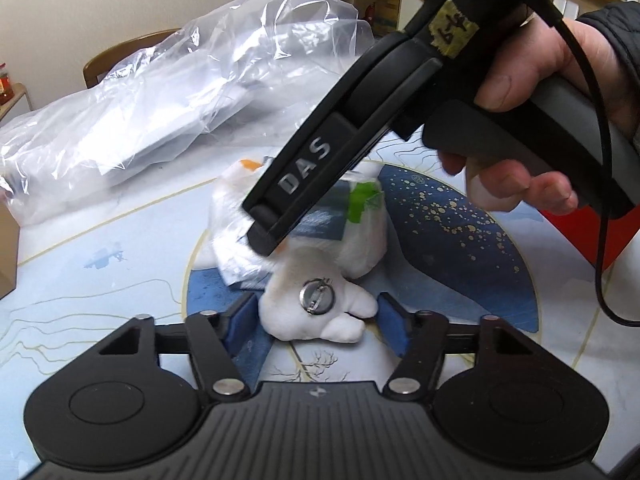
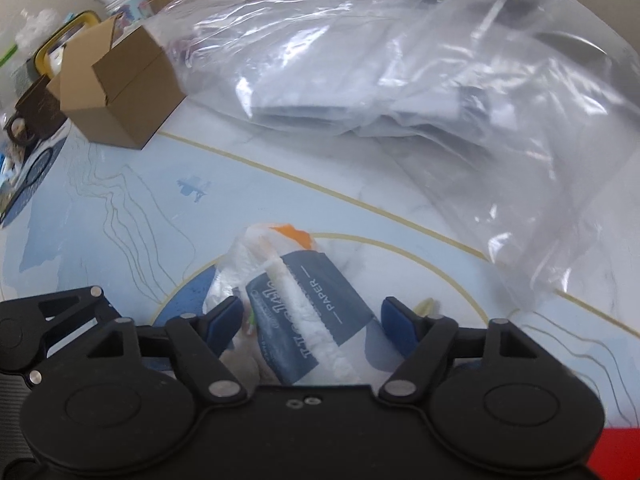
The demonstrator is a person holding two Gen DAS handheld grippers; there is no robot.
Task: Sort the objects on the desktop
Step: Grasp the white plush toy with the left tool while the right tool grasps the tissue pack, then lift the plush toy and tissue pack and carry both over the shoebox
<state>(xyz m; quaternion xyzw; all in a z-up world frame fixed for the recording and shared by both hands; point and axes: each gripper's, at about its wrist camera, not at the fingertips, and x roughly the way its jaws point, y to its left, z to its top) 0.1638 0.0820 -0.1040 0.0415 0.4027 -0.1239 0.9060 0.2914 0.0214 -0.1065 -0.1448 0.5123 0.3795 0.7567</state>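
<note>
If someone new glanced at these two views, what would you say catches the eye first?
A big crumpled clear plastic bag fills the far side of the table. Nearer, a tissue pack lies between the open right gripper fingers. In the left wrist view, a white plush with a metal pin sits between the open left gripper fingers.

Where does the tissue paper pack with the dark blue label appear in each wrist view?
Left wrist: tissue pack sits centre, behind the white plush toy, partly hidden by the right gripper.
Right wrist: the pack lies bottom centre, between the open fingers.
Shared landmark: clear plastic bag.
</note>
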